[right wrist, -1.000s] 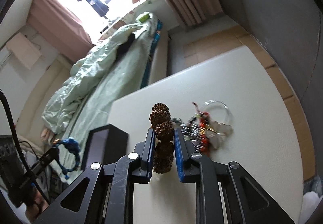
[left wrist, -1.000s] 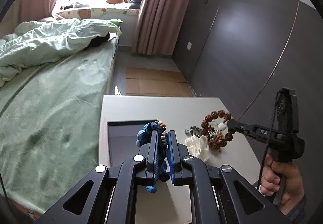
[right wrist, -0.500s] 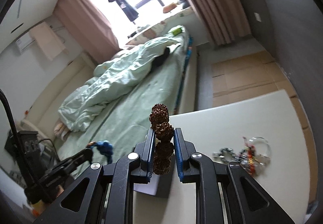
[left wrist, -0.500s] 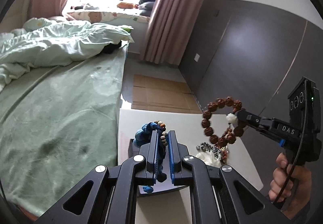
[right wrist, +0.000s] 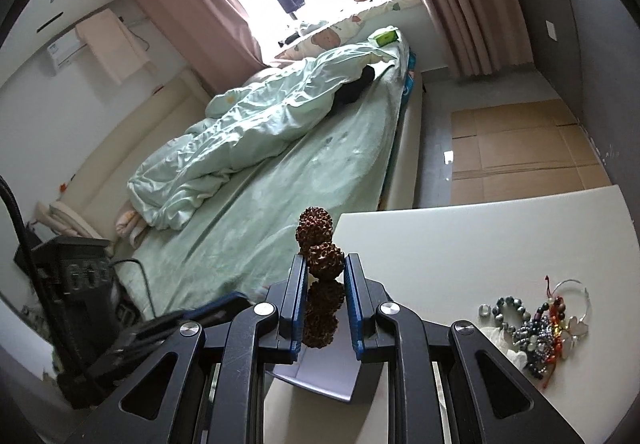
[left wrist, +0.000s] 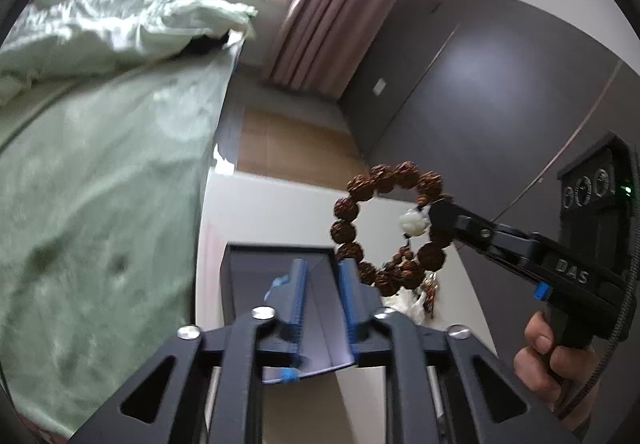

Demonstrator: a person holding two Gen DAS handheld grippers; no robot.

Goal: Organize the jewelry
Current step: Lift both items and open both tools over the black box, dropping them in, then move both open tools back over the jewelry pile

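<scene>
My right gripper (right wrist: 322, 271) is shut on a brown bead bracelet (right wrist: 320, 264) and holds it in the air; in the left wrist view the bracelet (left wrist: 386, 228), with one white bead, hangs beside the grey box (left wrist: 276, 264). My left gripper (left wrist: 323, 272) is open over the box, jaws apart. A blue piece (left wrist: 289, 376) of the blue bracelet shows below its fingers, inside the box. A pile of loose jewelry (right wrist: 536, 328) lies on the white table (right wrist: 460, 244) at the right.
A bed with green bedding (right wrist: 280, 148) runs along the table's left side. A dark wall (left wrist: 500, 92) stands to the right. Cardboard sheets (right wrist: 516, 148) lie on the floor beyond the table. The box corner (right wrist: 320, 376) sits under my right gripper.
My left gripper has opened and let the blue bracelet drop into the box. My right gripper has lifted the brown bracelet off the table and carried it left, towards the box.
</scene>
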